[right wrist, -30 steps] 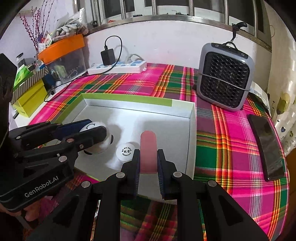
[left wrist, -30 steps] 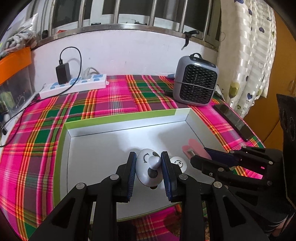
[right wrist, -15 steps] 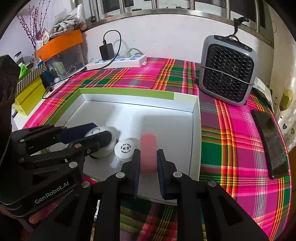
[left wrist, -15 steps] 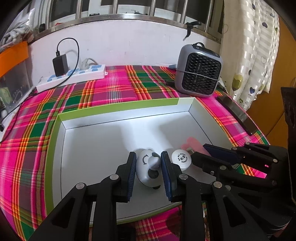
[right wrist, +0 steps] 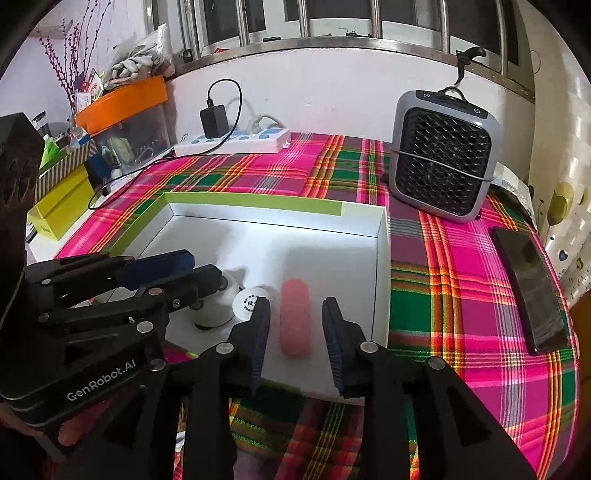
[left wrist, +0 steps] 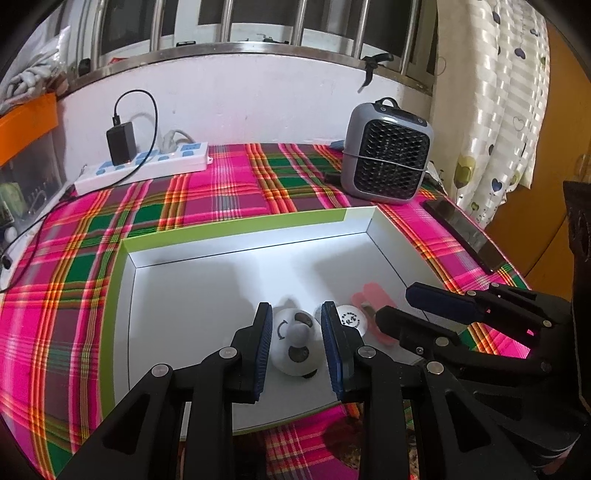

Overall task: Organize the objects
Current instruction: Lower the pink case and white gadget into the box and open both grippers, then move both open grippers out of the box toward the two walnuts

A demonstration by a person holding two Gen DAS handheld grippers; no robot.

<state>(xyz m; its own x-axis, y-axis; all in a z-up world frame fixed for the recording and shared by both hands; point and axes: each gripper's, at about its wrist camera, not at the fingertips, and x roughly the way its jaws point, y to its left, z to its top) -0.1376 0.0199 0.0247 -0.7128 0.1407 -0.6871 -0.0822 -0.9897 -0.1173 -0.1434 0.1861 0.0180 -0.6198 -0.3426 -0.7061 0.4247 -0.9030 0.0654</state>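
A: So where's the pink case point(right wrist: 294, 324)?
B: Lower middle, lying in the white box point(right wrist: 382, 258). Right gripper point(right wrist: 295, 325) jaws opening, pads clear. Left gripper point(left wrist: 297, 341) clamps the panda toy point(left wrist: 294, 345).

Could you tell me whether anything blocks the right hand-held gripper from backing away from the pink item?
Nothing visible does. The pink item lies free on the floor of the white box, between the opening jaws of the right hand-held gripper.

A home: plaid tablecloth point(right wrist: 461, 266), heart-print curtain point(left wrist: 491, 110), small heater point(right wrist: 443, 158) and barred window point(right wrist: 332, 18).
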